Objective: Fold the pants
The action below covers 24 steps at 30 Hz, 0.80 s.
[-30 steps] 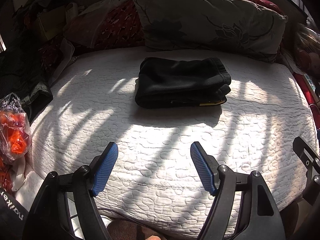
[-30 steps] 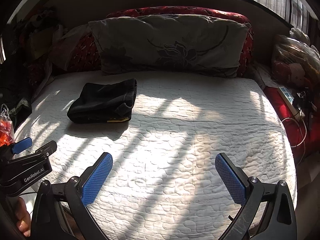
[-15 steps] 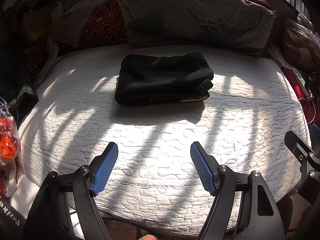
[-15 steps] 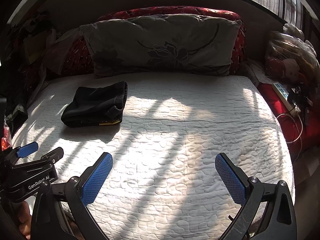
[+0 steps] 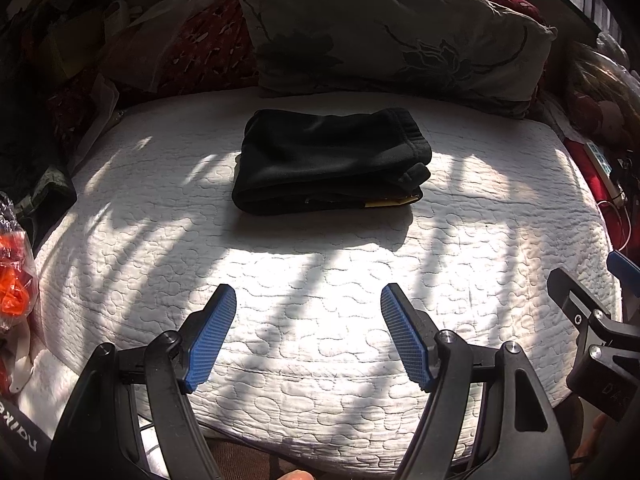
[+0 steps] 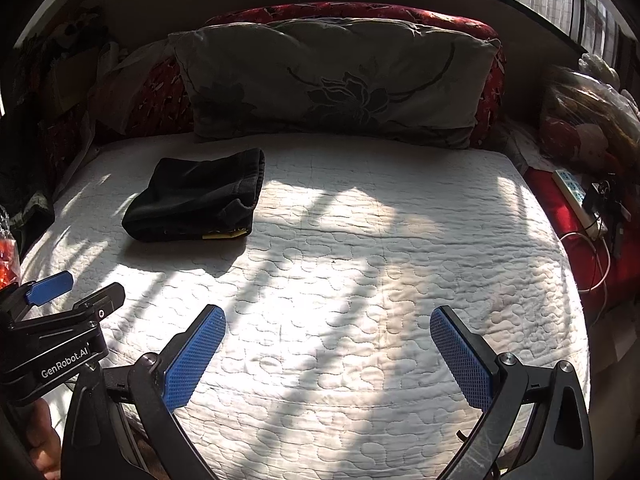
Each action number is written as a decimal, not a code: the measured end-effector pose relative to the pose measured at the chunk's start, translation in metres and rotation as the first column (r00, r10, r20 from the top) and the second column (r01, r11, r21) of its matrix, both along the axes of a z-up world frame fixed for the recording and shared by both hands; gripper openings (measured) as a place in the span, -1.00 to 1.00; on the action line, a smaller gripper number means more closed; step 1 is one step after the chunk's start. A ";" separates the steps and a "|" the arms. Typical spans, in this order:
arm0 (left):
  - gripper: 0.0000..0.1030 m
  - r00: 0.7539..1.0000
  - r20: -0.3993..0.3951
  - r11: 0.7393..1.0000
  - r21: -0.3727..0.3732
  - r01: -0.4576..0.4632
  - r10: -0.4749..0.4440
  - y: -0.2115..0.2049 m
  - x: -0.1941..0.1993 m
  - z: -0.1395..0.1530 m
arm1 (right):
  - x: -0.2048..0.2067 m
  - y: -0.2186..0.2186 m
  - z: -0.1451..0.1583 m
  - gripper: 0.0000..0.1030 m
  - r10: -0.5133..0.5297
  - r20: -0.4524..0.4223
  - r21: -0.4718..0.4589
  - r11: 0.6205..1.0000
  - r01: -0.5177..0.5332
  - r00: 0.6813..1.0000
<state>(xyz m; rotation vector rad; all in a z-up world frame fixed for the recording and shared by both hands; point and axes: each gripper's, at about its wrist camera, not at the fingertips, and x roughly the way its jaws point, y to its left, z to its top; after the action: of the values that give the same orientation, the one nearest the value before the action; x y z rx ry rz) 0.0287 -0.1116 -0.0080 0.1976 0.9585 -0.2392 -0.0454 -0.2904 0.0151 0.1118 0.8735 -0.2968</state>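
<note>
Below the pillow lie folded pants; left gripper and right gripper, well short of the pillow, gape wide, empty.

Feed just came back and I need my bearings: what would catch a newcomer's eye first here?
The black pants, folded into a compact bundle, lie on the white quilt in striped sunlight, just before the big floral pillow at the head. Nearer the camera, the left tool and right tool are open and empty, apart from the pants.
</note>
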 end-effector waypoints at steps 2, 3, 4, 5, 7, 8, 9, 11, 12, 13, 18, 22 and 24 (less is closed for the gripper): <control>0.45 1.000 0.000 1.000 0.004 -0.003 0.003 0.000 0.001 0.000 | 0.003 0.000 -0.001 1.00 0.000 -0.003 -0.001 1.000 0.000 1.000; 0.45 1.000 0.002 1.000 0.005 -0.003 0.003 0.000 0.001 0.000 | 0.004 0.001 -0.001 1.00 0.002 -0.004 -0.004 1.000 -0.002 1.000; 0.45 1.000 0.003 1.000 0.006 -0.003 0.003 0.000 0.001 0.000 | 0.005 0.001 -0.001 1.00 0.004 -0.006 -0.005 1.000 -0.004 1.000; 0.45 1.000 0.003 1.000 0.007 -0.005 0.005 0.000 0.001 -0.001 | 0.006 0.002 -0.001 1.00 0.006 -0.007 -0.006 1.000 -0.006 1.000; 0.45 1.000 0.005 1.000 0.010 -0.004 0.004 0.000 0.002 -0.001 | 0.007 0.003 -0.002 1.00 0.010 -0.010 -0.010 1.000 -0.010 1.000; 0.45 1.000 0.005 1.000 0.011 -0.004 0.004 0.000 0.003 -0.001 | 0.007 0.004 -0.002 1.00 0.013 -0.011 -0.012 1.000 -0.013 1.000; 0.45 1.000 0.005 1.000 0.013 -0.005 0.005 -0.001 0.003 -0.001 | 0.008 0.005 -0.002 1.00 0.015 -0.014 -0.015 1.000 -0.015 1.000; 0.45 1.000 0.003 1.000 0.014 -0.004 0.004 -0.001 0.004 -0.002 | 0.010 0.006 -0.002 1.00 0.018 -0.017 -0.018 1.000 -0.018 1.000; 0.45 1.000 0.004 1.000 0.015 -0.005 0.005 -0.001 0.004 -0.002 | 0.011 0.006 -0.003 1.00 0.018 -0.019 -0.019 1.000 -0.018 1.000; 0.45 1.000 0.005 1.000 0.015 -0.006 0.006 -0.001 0.004 -0.002 | 0.012 0.006 -0.003 1.00 0.017 -0.020 -0.020 1.000 -0.018 1.000; 0.45 1.000 0.001 1.000 0.018 -0.013 0.013 -0.001 0.008 -0.004 | 0.014 0.005 -0.004 1.00 0.016 -0.024 -0.016 1.000 -0.017 1.000; 0.45 1.000 -0.001 1.000 0.017 -0.011 0.011 -0.002 0.009 -0.004 | 0.015 0.005 -0.005 1.00 0.019 -0.028 -0.019 1.000 -0.019 0.999; 0.45 1.000 -0.001 1.000 0.018 -0.010 0.010 -0.003 0.009 -0.004 | 0.016 0.005 -0.005 1.00 0.019 -0.029 -0.021 1.000 -0.020 0.999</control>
<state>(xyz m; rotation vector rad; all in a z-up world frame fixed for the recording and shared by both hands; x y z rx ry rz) 0.0379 -0.1142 -0.0118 0.2090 0.9625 -0.2216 -0.0297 -0.2851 0.0102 0.0799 0.8993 -0.2900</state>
